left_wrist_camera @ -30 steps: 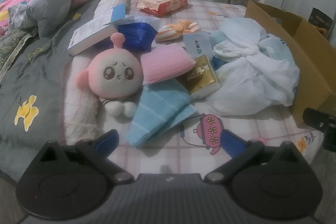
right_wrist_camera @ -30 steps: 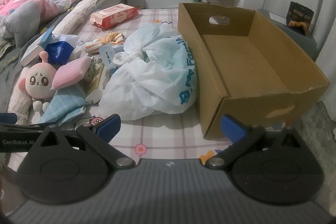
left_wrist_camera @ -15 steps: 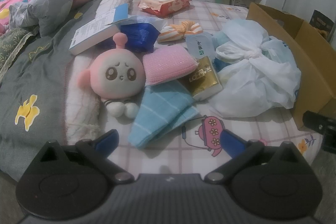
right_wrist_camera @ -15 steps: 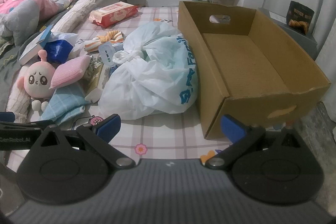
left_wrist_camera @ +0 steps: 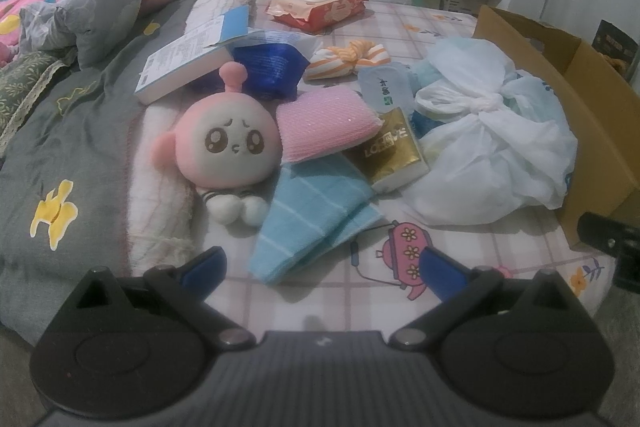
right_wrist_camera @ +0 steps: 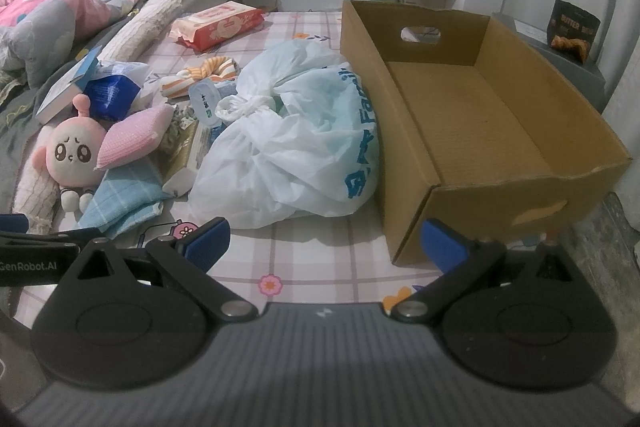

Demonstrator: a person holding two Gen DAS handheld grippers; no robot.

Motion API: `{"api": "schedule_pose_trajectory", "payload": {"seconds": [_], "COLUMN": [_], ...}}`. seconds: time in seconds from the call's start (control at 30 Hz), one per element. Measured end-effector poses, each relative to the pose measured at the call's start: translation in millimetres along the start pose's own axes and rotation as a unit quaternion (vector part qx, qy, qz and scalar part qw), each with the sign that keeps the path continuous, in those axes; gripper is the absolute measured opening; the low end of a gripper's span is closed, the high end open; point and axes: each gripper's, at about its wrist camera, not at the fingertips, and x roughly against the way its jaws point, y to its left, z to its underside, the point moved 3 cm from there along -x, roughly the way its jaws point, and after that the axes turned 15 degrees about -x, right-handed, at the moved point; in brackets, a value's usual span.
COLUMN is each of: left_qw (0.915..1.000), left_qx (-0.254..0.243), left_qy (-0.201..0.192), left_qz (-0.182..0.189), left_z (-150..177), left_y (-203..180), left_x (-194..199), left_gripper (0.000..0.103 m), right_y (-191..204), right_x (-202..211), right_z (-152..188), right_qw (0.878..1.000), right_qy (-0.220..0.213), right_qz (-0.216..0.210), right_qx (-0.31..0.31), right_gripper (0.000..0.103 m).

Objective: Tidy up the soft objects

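Clutter everywhere on the checked bed sheet (left_wrist_camera: 320, 291): knotted white plastic bag (right_wrist_camera: 288, 147) sits right against the cardboard box (right_wrist_camera: 408, 147), between it and the soft pile. Book (left_wrist_camera: 188, 67), blue pouch (left_wrist_camera: 268, 67), gold pack (left_wrist_camera: 394, 151), wipes pack (left_wrist_camera: 320, 5) mixed in. Pink plush (left_wrist_camera: 228, 143) lies face-up at the sheet's left edge, pink sponge (left_wrist_camera: 324, 127) leaning on it, folded blue cloth (left_wrist_camera: 312, 219) just below, striped cloth (left_wrist_camera: 348, 61) behind. Box is open-topped, nothing inside. Left gripper (left_wrist_camera: 322, 263) and right gripper (right_wrist_camera: 324, 241) both have fingers wide apart, holding nothing, near the bed's edge.

Pink plush toy (left_wrist_camera: 228, 143), light-blue striped towel (left_wrist_camera: 308, 215), seemingly gold-wrapped tissue pack (left_wrist_camera: 390, 147).
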Motion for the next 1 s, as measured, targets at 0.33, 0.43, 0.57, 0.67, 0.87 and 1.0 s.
{"api": "schedule_pose_trajectory", "payload": {"seconds": [0.33, 0.43, 0.57, 0.67, 0.87, 1.0], "left_qw": [1.0000, 1.0000, 1.0000, 1.0000, 1.0000, 0.9999], "left_qx": [0.001, 0.001, 0.003, 0.003, 0.002, -0.002], "left_qy": [0.001, 0.002, 0.006, 0.006, 0.006, -0.005], "left_qz": [0.000, -0.001, -0.002, -0.003, -0.004, -0.015], "left_z": [0.7, 1.5, 3.6, 4.2, 3.1, -0.7], "left_y": [1.9, 2.3, 2.1, 2.0, 5.5, 17.8], "left_x": [-0.8, -1.8, -3.0, -2.9, -2.5, 1.4], "left_gripper": [0.103, 0.103, 0.103, 0.103, 0.103, 0.103], "right_y": [1.3, 1.1, 1.0, 1.8, 1.8, 10.4], "right_x": [0.0, 0.0, 0.1, 0.3, 0.4, 2.7], "right_z": [0.3, 0.4, 0.5, 1.2, 0.7, -2.1], "right_qw": [1.000, 1.000, 1.000, 1.000, 1.000, 1.000], "right_qy": [0.000, 0.001, 0.001, 0.000, 0.000, -0.010], "right_qz": [0.000, 0.000, 0.001, 0.000, 0.000, -0.010], "right_qx": [0.001, 0.000, 0.001, 0.000, 0.001, 0.008], "right_gripper": [0.102, 0.102, 0.102, 0.102, 0.102, 0.102]}}
